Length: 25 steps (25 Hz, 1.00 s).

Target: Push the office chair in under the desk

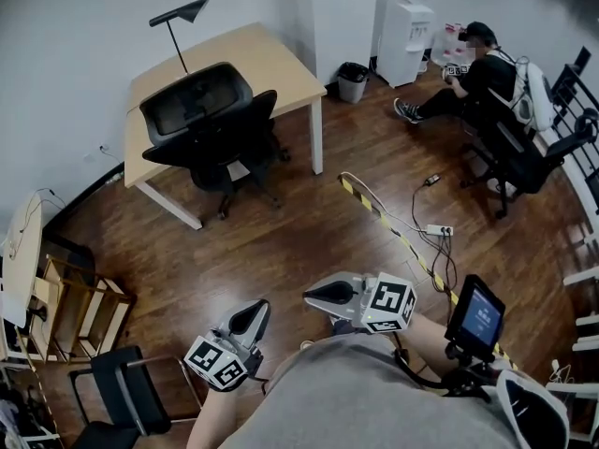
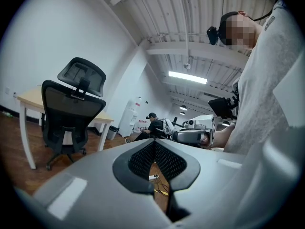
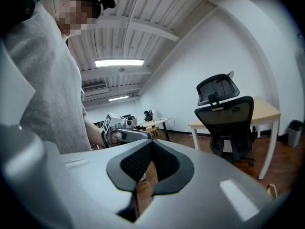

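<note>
Both grippers have their jaws pressed together on nothing: the left gripper (image 1: 258,307) sits at 7 o'clock and the right gripper (image 1: 313,295) at 5 o'clock in the head view, close in front of the person's grey shirt (image 1: 374,391), their tips near each other. One light wooden desk (image 1: 271,59) stands at 11 o'clock against the white wall, its long axis running from 8 toward 2 o'clock. Two office chairs show. The task's office chair (image 1: 201,120) is at the desk's near long edge, between the desk legs, with its base out on the wooden floor (image 1: 281,241). It stands upright, headrest on top, its mesh back turned to the grippers and its seat facing the desk at 11 o'clock. How far the seat reaches under the top cannot be told. The second office chair (image 1: 524,157) is at 2 o'clock, with one seated person (image 1: 473,78) in it. One black metal-framed chair (image 1: 122,391) is at 8 o'clock. At 1 o'clock stand one white water dispenser (image 1: 404,26) and one dark bin (image 1: 353,80). One black lamp (image 1: 180,15) rises over the desk, and one white power strip (image 1: 440,229) lies at 3 o'clock.
</note>
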{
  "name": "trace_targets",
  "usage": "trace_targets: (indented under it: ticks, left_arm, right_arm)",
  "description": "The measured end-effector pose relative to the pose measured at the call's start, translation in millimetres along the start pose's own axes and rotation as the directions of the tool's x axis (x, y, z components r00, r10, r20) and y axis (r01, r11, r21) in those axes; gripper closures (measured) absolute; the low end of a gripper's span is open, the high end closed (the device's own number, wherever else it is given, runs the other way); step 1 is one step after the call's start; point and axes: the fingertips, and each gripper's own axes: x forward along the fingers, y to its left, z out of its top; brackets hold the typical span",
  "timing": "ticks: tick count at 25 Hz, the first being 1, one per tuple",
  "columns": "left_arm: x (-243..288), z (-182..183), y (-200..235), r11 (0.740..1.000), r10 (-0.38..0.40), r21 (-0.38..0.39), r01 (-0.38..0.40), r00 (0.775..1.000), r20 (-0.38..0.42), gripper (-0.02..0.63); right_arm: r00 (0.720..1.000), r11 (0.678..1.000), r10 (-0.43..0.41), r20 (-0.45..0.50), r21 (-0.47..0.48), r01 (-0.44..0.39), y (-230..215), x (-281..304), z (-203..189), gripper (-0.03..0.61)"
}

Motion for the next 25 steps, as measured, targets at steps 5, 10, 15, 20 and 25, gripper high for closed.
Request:
trace_targets:
  ticks: [5,10,15,20,25]
  left_arm:
    - [0,-4,5,1.0,0.013,-0.009,-0.013,1.0,-0.017,0.609]
    - [5,-5,15,0.999,0.049,-0.008,-0.049,0.999,-0.024,0.609]
    - [11,-1,24,0.996,0.094,0.007,-0.094,0.995,-0.023,0.609]
    - [17,4,34,0.992,0.127,0.031,-0.126,0.992,-0.016,0.609]
    - [24,5,36,0.989,0.142,0.039,-0.141,0.99,-0.011,0.609]
  right_arm:
    - [1.0,1.0,-0.005,-0.002,0.001,0.005,-1,4,1,0.574]
    - [1.0,1.0,-0.003,0.001,0.001,0.003,-10,6,2,0.574]
    - [1.0,1.0,-0.001,0.005,-0.004,0.001,-20,7,7,0.574]
    - [1.0,1.0,0.013,0.014,-0.019,-0.012,-29,15,11,0.574]
    - [1.0,0.999,0.019,0.014,-0.027,-0.019,-37,13,13,0.574]
